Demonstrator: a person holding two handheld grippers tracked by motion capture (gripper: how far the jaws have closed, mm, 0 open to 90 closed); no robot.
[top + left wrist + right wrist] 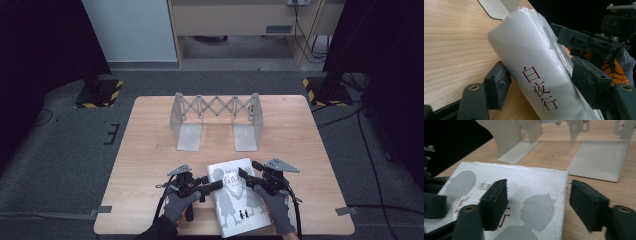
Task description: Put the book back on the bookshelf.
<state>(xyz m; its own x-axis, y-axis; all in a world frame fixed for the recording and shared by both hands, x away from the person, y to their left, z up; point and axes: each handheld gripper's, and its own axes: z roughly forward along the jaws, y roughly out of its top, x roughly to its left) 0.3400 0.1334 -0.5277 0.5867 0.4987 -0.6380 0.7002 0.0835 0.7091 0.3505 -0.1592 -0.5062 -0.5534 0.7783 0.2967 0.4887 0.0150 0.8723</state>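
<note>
Black left gripper (pixel 534 87) jaws clamp the thick white paperback book's (pixel 235 197) spine; beside it, the right gripper (pixel 537 205) straddles the cover's edge unclenched, so the book could twist loose.

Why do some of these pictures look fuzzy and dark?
Right gripper view: the bookend rack is soft with blur, and the book cover is a bit fuzzy. Left gripper view: the book's spine is sharp, the background black. High view: the table is evenly lit, the room's sides dark.

Book (pixel 536 72) spine running off bottom edge in left gripper view; small cover lettering (pixel 489 186) blurring, left tongs (pixel 212 186) hiding cover edge.
</note>
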